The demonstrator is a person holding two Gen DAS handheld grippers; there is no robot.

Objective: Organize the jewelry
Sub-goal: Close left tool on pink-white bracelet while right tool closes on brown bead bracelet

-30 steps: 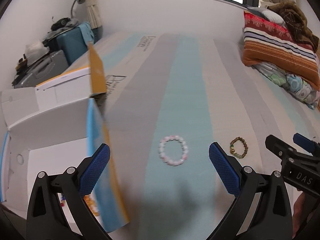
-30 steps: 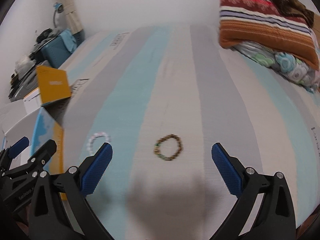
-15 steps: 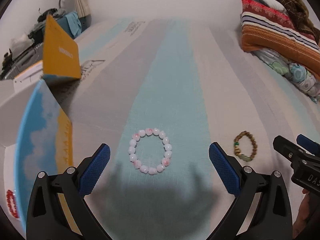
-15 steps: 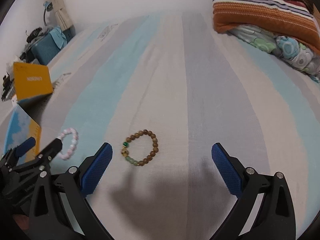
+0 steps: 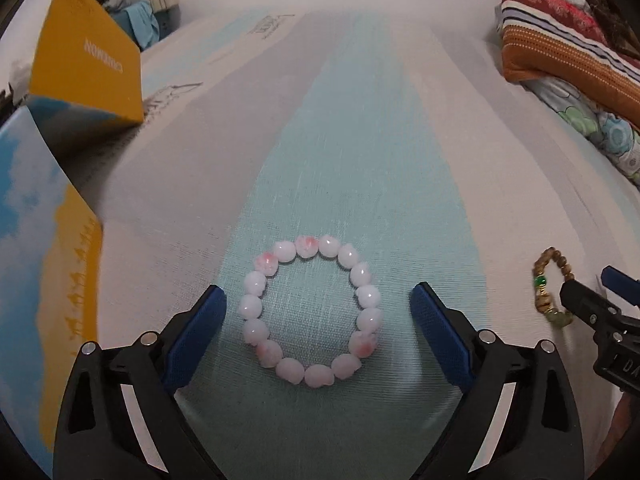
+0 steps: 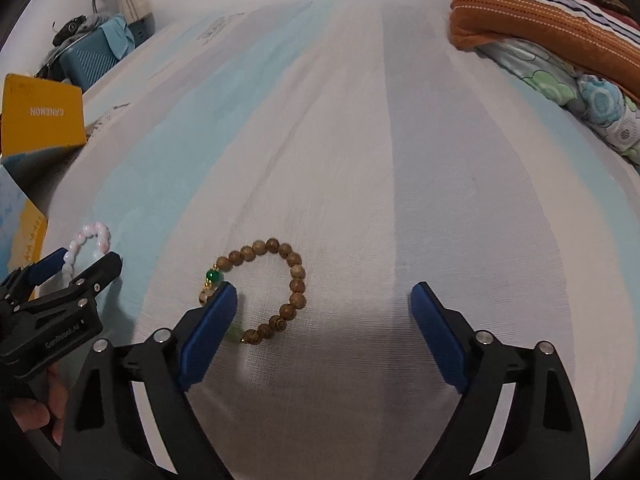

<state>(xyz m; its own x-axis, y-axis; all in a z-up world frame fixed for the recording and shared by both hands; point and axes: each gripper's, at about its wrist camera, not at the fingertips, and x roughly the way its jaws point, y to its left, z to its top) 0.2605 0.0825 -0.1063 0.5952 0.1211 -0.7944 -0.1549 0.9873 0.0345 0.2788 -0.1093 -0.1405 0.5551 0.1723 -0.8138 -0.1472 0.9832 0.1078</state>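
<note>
Two bracelets lie on a striped bedsheet [image 5: 360,128] beside folded blankets [image 5: 568,52].

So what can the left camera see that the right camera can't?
Only the left wrist view shows the whole pink bracelet lying between the open left gripper fingers, clear of both. Only the right wrist view shows the whole brown bracelet, with one right gripper finger over its green bead side, and the blue suitcase. Both show both bracelets, the striped bedsheet, the yellow box and the folded blankets.
</note>
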